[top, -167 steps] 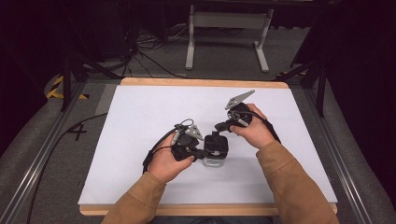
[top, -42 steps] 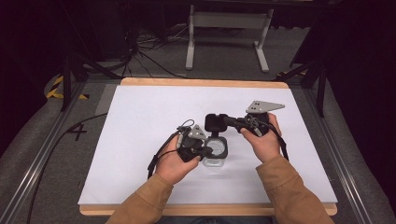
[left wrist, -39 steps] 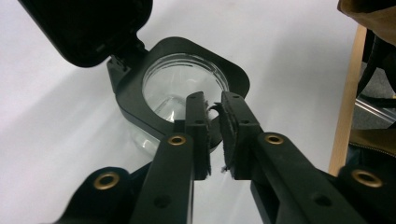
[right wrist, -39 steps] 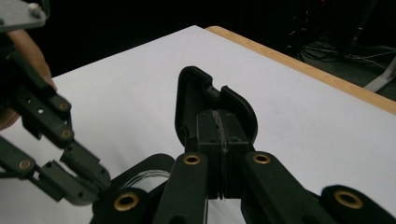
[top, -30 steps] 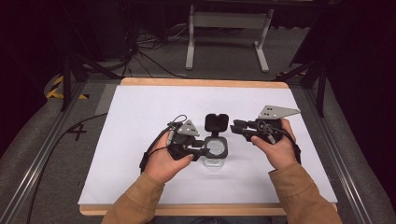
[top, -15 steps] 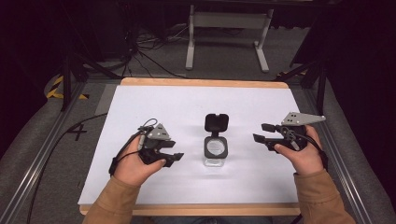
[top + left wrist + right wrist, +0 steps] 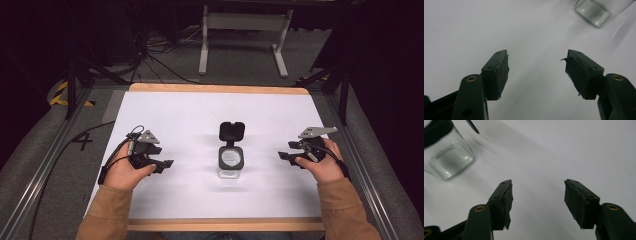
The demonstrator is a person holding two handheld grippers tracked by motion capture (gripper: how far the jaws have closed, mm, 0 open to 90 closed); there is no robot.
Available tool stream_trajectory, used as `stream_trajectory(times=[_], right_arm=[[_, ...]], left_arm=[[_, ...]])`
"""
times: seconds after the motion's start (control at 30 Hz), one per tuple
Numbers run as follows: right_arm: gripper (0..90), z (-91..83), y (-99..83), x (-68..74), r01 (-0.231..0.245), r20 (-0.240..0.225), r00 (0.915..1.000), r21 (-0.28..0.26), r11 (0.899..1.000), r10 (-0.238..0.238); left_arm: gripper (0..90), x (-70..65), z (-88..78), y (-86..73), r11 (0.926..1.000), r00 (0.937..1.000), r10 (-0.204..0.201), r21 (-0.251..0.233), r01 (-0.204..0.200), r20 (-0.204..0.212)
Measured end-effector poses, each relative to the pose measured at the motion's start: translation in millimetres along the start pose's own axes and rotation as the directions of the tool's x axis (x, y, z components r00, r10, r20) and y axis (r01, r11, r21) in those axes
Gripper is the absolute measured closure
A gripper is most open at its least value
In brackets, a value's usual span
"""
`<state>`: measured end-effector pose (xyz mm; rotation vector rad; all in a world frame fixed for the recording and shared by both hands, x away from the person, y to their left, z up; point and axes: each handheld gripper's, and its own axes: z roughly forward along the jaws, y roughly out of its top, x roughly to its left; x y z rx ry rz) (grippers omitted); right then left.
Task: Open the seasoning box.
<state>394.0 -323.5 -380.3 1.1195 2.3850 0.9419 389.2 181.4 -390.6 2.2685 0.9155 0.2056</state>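
We see a clear glass jar with its black hinged lid flipped open, standing mid-desk. Our left tool and right tool sit well apart on either side, jaws just opened wide, nothing between them.

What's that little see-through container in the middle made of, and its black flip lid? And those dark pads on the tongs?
The container looks like clear glass, perhaps hard plastic: the white table shows through it, with bright glints at its rounded base. Its hinged lid, flipped open, seems matte black plastic. The pads on the left gripper look like dull black rubber or foam, frayed at the edges.
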Motion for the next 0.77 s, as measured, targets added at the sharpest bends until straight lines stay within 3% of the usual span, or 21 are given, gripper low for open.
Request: stream_trajectory(times=[0.13, 0.3, 0.37, 0.47, 0.6, 0.77], right_arm=[[39.5, 11.4, -7.4, -5.9, -0.017, -0.003, 0.9998, 0.035, 0.999, 0.017], [39.4, 23.1, -14.4, -10.5, -0.029, 0.0, 0.9996, 0.066, 0.997, 0.029], [39.1, 27.6, -15.9, -10.2, -0.028, -0.002, 0.9996, 0.087, 0.996, 0.028], [38.9, 30.9, -17.4, -10.0, -0.02, -0.002, 0.9998, 0.083, 0.996, 0.02], [38.5, 34.4, -19.8, -10.3, -0.017, -0.013, 0.9998, 0.09, 0.996, 0.018], [37.9, 34.0, -20.6, -8.9, -0.016, -0.032, 0.9993, 0.094, 0.995, 0.019]], left_arm=[[33.3, 6.1, 9.1, -5.0, 0.9999, 1.0, 0.004, 0.012, -0.004, 0.002], [32.8, 12.0, 22.9, -11.0, 0.9972, 0.9993, -0.011, 0.075, 0.008, 0.035], [32.2, 13.3, 26.6, -12.9, 0.9974, 0.9994, -0.015, 0.07, 0.013, 0.03], [31.1, 12.9, 27.6, -13.3, 0.9966, 0.9993, -0.016, 0.081, 0.013, 0.035], [29.0, 9.8, 31.0, -13.9, 0.9923, 0.9972, -0.006, 0.124, -0.003, 0.075], [29.0, 7.7, 32.2, -10.8, 0.9913, 0.997, 0.003, 0.131, -0.013, 0.077]])
